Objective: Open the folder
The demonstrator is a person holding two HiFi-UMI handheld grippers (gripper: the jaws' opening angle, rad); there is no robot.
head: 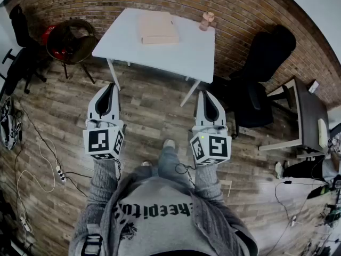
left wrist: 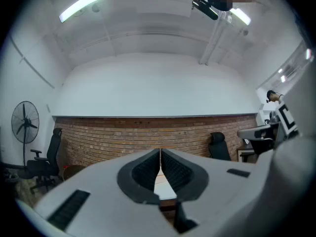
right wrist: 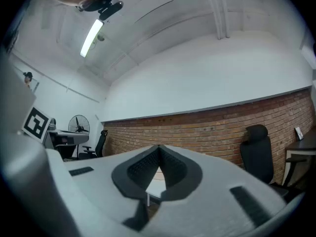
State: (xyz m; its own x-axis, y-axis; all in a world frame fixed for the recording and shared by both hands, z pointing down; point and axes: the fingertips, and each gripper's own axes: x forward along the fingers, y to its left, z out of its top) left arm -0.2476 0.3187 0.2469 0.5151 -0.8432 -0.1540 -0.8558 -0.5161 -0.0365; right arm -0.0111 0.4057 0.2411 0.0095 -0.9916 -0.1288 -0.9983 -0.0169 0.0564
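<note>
Holding both tools level over the wooden floor (head: 154, 111), we note the left gripper (head: 111, 85) with its jaws pressed together and nothing between them, and the right gripper (head: 205, 94) likewise closed and empty; each gripper view confirms the ribbed pads meeting at the tips. Each cube carries black-and-white square markers, no words. The only lettering is on the person's shirt (head: 154, 212), upside down from the head view and cut off by the jacket edges, so we cannot read it whole. Only the head view shows the folder (head: 158, 28): tan, lying closed and flat on the far part of the white table (head: 160, 55), well apart from both grippers, with a small pinkish object (head: 206, 20) near the table's corner that is too small to identify. The gripper views show only a sliver of tabletop below the jaws, but add a standing fan (left wrist: 24, 122), a brick wall (left wrist: 148, 135) and a ceiling light strip (left wrist: 84, 4). A black office chair (head: 261, 73) stands right of the table.
</note>
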